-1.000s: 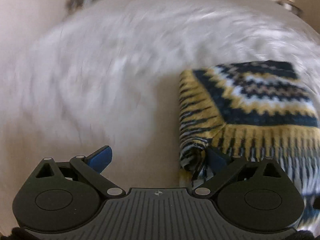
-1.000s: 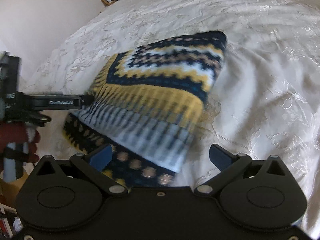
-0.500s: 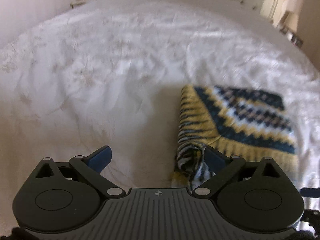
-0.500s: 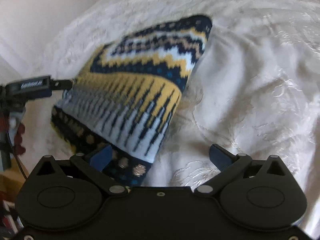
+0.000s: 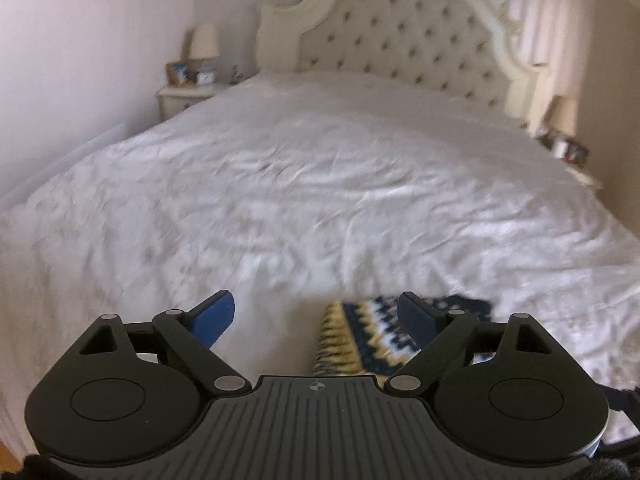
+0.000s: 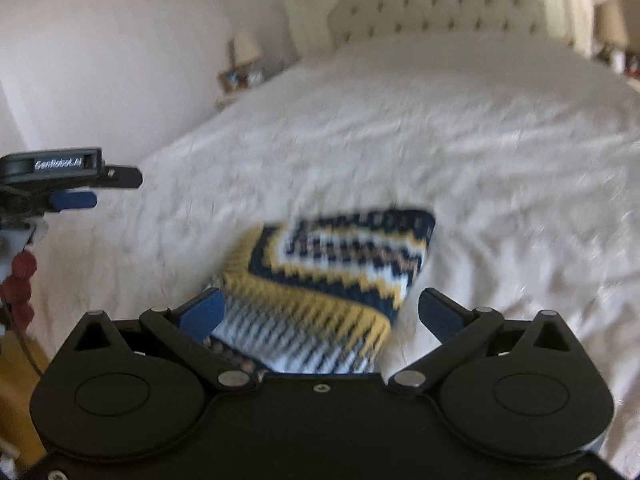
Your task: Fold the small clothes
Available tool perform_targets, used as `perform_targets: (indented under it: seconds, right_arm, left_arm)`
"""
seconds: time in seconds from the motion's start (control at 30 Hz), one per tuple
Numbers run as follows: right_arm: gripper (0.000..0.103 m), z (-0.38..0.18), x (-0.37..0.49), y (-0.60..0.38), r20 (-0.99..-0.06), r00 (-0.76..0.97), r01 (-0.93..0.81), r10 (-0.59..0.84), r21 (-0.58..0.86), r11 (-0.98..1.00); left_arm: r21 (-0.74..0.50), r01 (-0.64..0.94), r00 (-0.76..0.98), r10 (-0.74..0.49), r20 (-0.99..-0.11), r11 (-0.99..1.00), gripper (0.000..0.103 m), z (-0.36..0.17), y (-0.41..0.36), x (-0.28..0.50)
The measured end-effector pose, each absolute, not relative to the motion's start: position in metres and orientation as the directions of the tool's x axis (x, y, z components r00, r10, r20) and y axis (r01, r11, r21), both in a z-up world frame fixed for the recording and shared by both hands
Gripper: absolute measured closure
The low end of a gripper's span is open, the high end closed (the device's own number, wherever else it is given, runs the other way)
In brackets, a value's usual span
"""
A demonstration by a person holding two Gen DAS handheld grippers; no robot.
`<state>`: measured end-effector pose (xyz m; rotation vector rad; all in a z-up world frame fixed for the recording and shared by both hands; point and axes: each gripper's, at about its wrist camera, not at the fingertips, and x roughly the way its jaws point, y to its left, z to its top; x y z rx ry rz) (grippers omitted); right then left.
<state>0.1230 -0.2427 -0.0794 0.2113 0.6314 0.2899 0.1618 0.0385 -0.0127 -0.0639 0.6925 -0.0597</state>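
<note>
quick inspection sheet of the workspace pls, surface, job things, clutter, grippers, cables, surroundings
surface: white bedspread, wrinkled.
job's things: folded patterned knit garment, navy, yellow and white, lying on the bedspread near both grippers.
clutter: nothing seen on the bed.
grippers: left gripper open, holding nothing; right gripper open, above the garment's near end.
cables: thin dark cord at the right view's left edge.
surroundings: tufted headboard; nightstand with lamp and picture frame.
</note>
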Motion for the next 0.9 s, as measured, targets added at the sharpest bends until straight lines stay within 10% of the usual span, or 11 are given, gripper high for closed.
perform_targets:
  seconds: [0.27, 0.5, 0.9]
  right_arm:
    - [0.001, -0.019, 0.081, -0.207, -0.533, 0.846, 0.111, -0.012, 0.154, 0.982]
    - [0.001, 0.002, 0.055, -0.187, -0.565, 0.824, 0.121, 0.038, 0.240, 0.963]
    - [0.001, 0.008, 0.021, -0.155, -0.602, 0.796, 0.131, 0.056, 0.263, 0.956]
  left_arm:
    - [-0.301, 0.169, 0.780, -0.314, -0.541, 0.938, 0.014, 0.033, 0.073, 0.140]
    - [-0.486, 0.119, 0.763, -0.393, -0.513, 0.866, 0.015, 0.049, 0.117, 0.128]
    - [-0.279, 0.155, 0.696, -0.305, -0.650, 0.948, 0.015, 0.042, 0.113, 0.086]
